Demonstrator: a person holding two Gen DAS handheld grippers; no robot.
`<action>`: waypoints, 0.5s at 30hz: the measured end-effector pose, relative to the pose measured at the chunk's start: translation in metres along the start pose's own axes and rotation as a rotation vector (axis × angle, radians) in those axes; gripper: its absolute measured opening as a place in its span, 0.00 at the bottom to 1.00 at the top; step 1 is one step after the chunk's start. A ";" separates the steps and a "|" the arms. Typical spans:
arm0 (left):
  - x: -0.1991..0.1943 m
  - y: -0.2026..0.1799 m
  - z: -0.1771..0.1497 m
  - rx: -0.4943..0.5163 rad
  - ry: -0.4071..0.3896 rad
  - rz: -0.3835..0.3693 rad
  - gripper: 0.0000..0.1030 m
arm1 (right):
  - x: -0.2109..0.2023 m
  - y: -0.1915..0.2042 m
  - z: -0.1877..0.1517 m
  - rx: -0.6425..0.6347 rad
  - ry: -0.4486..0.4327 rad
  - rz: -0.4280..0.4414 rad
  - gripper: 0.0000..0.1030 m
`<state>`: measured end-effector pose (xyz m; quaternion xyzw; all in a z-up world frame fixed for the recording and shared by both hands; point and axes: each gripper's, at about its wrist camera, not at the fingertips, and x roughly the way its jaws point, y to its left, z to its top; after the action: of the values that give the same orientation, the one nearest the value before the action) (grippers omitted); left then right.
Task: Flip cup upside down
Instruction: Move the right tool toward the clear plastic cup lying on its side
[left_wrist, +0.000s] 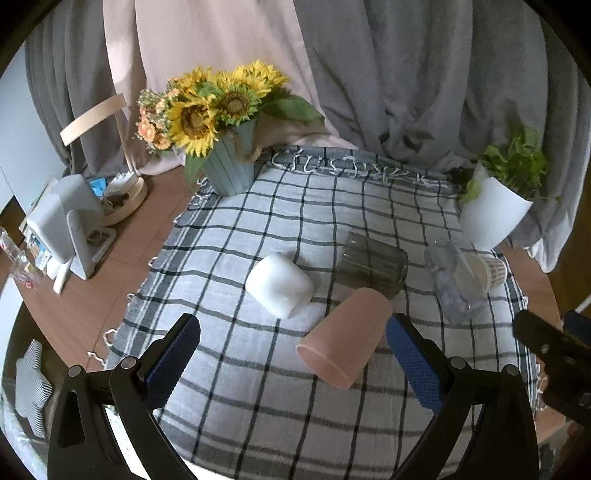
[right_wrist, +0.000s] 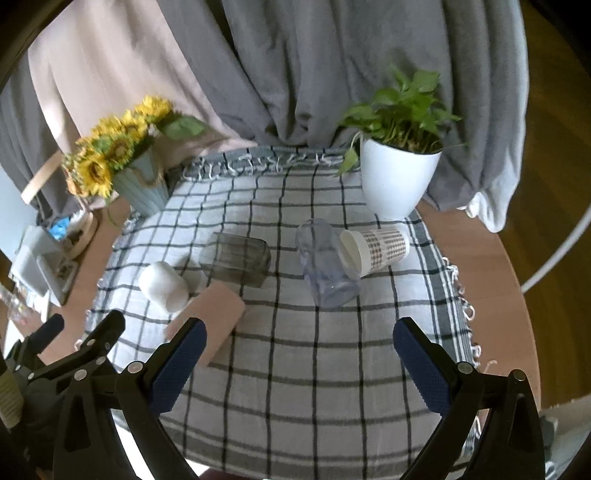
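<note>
Several cups lie on their sides on the checked cloth (left_wrist: 258, 221). A pink cup (left_wrist: 345, 336) lies nearest, just ahead of my open left gripper (left_wrist: 291, 354), close to its right finger. A white cup (left_wrist: 279, 284), a smoky grey glass (left_wrist: 371, 264), a clear plastic cup (left_wrist: 452, 275) and a patterned paper cup (left_wrist: 484, 271) lie beyond. In the right wrist view my right gripper (right_wrist: 297, 354) is open and empty, behind the clear cup (right_wrist: 328, 267) and paper cup (right_wrist: 376, 251); the pink cup (right_wrist: 212, 325), grey glass (right_wrist: 236, 260) and white cup (right_wrist: 164, 286) lie to the left.
A sunflower vase (left_wrist: 229, 166) stands at the cloth's back left, a white potted plant (left_wrist: 491, 210) at the back right. Grey curtains hang behind. Desk clutter (left_wrist: 70, 229) sits left on the wooden table (left_wrist: 110, 280). The left gripper shows at the right wrist view's lower left (right_wrist: 74, 354).
</note>
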<state>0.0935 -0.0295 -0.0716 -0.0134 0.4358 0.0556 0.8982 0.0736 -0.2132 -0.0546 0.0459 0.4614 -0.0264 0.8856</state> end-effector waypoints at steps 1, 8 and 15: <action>0.005 -0.002 0.001 -0.007 0.002 0.003 1.00 | 0.009 -0.002 0.004 -0.006 0.014 0.003 0.99; 0.037 -0.020 0.010 -0.043 0.004 0.043 1.00 | 0.063 -0.021 0.018 -0.007 0.102 0.027 0.96; 0.060 -0.032 0.009 -0.071 0.019 0.041 1.00 | 0.106 -0.036 0.024 0.009 0.143 0.025 0.93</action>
<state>0.1404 -0.0549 -0.1137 -0.0366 0.4422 0.0894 0.8917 0.1505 -0.2519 -0.1303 0.0575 0.5228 -0.0140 0.8504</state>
